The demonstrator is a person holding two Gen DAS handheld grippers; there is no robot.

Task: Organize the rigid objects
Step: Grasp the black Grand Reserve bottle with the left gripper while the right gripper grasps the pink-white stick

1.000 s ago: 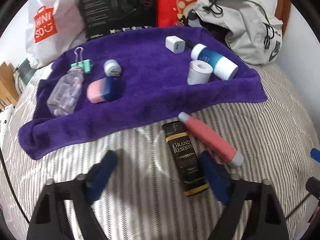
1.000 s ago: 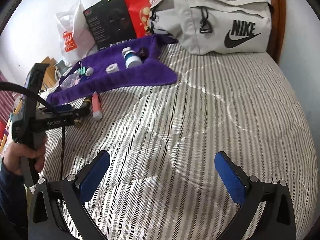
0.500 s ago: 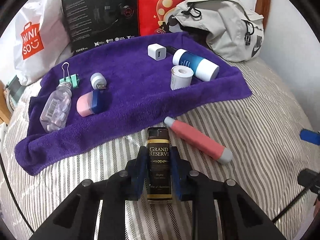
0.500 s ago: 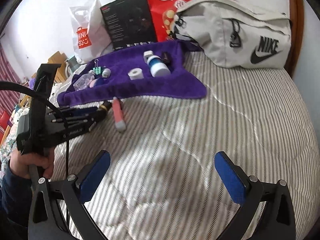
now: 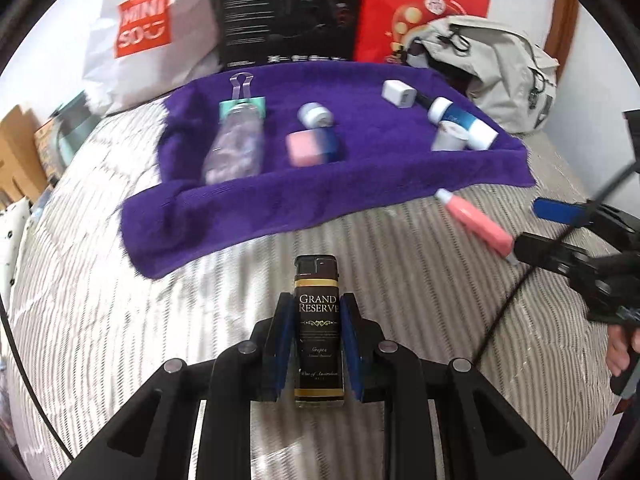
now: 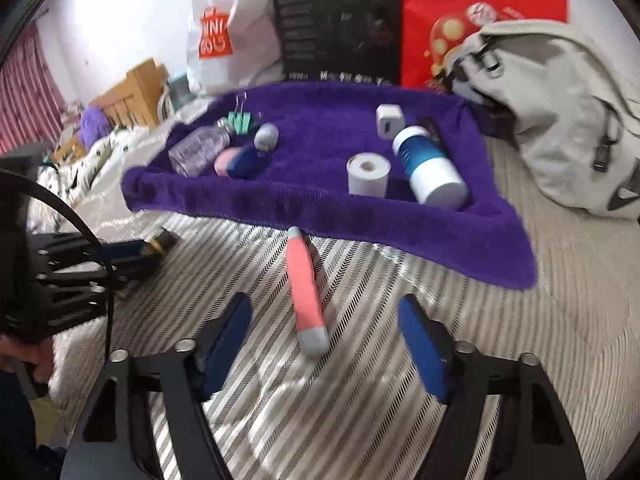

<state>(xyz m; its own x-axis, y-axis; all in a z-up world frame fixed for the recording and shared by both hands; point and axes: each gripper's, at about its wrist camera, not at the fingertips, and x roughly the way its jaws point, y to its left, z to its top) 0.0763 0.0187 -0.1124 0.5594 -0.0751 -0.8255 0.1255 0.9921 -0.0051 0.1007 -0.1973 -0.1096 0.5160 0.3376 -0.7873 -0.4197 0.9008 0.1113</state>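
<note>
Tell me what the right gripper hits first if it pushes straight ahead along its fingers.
The right gripper, open, would first meet the pink tube lying on the striped bedcover, its grey end already between the fingers. Beyond it comes the purple towel. Depth is uncertain in the fisheye view.

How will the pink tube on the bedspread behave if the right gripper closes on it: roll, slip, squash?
The pink tube looks round and lies on its side between the open right gripper, so it may roll if nudged off-centre. Its surface looks smooth, so it could slip along the fingers. It keeps a straight shape on the soft bedspread, so it is probably stiff.
</note>
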